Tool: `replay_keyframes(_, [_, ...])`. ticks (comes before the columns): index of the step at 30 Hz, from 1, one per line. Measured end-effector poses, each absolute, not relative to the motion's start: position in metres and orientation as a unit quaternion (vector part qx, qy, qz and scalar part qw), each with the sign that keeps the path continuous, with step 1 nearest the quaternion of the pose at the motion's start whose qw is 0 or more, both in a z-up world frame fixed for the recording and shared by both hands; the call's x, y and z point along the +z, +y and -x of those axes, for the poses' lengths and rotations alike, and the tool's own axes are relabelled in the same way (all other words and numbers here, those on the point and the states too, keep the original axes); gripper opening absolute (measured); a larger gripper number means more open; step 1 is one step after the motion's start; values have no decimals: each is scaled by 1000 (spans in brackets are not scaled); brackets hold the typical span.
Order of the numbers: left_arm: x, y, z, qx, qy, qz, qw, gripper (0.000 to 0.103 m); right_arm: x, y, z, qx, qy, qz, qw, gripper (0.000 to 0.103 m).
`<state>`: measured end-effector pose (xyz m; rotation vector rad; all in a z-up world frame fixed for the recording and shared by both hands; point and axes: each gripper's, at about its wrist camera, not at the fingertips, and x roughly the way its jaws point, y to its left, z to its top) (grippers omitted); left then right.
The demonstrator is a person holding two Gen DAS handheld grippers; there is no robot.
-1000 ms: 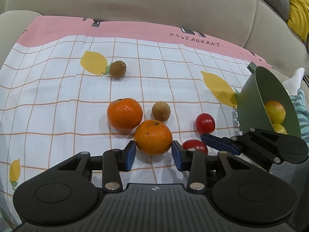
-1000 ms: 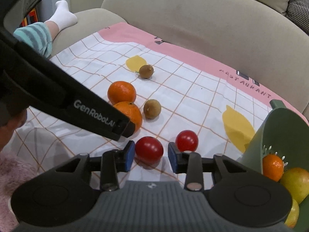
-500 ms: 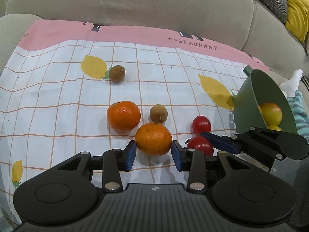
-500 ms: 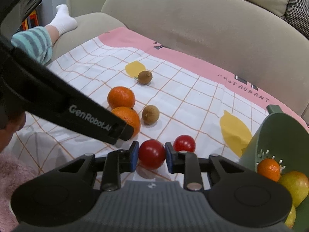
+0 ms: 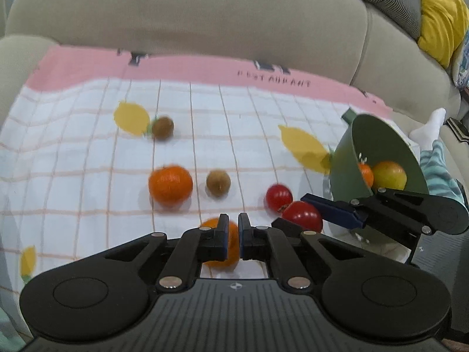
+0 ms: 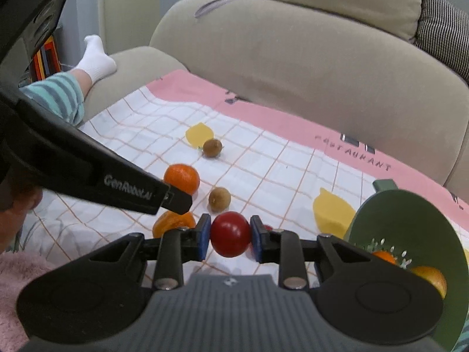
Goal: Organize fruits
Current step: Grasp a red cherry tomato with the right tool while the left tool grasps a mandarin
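Motion blur smears the near orange [image 5: 222, 242], half hidden behind the left tool [image 5: 231, 239], the second tomato [image 6: 267, 227] barely peeks past the right tool [image 6: 230, 234], and the colander [image 6: 410, 234] is cropped.

The tomato [image 6: 230, 233] is glossy and smooth between matt black plastic fingers [image 6: 202, 236] with blue pads. At 10 o'clock from it, an orange [image 6: 181, 178] has dimpled, dull skin. The cloth [image 6: 278, 173] looks like smooth printed fabric, the colander [image 6: 410, 220] matt green plastic, the sofa [image 6: 293, 58] woven upholstery.
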<state>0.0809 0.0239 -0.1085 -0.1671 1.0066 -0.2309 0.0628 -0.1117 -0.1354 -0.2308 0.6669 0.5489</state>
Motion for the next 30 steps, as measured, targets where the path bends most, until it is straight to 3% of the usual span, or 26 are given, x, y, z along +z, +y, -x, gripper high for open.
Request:
replay_keyframes(7, [-117,37,-79,-116,477,123,862,7,-148,-112,-62,267,348,105,892,25])
replay_keyframes(9, [-118,39,-79,-111,477,124,863,15,-149,-113,-62,267,349,104,892,25])
replay_keyframes(11, [-118,39,-79,-104,479,120,864,35,-149,-114,-62,267,349,102,893,25])
replay_keyframes(13, [-121,38,-79,-99,482,111,863,43,-150,-115,-63,266,351,100,892,25])
replay_keyframes(22, [-132,34,-86,-104,470,94,872,44,-157,-117,-66,265,362,95,889,25])
replay_keyframes(30, [-142,26,-91,-105,488,72,864,54,-164,-120,-72,266,367,89,887,25])
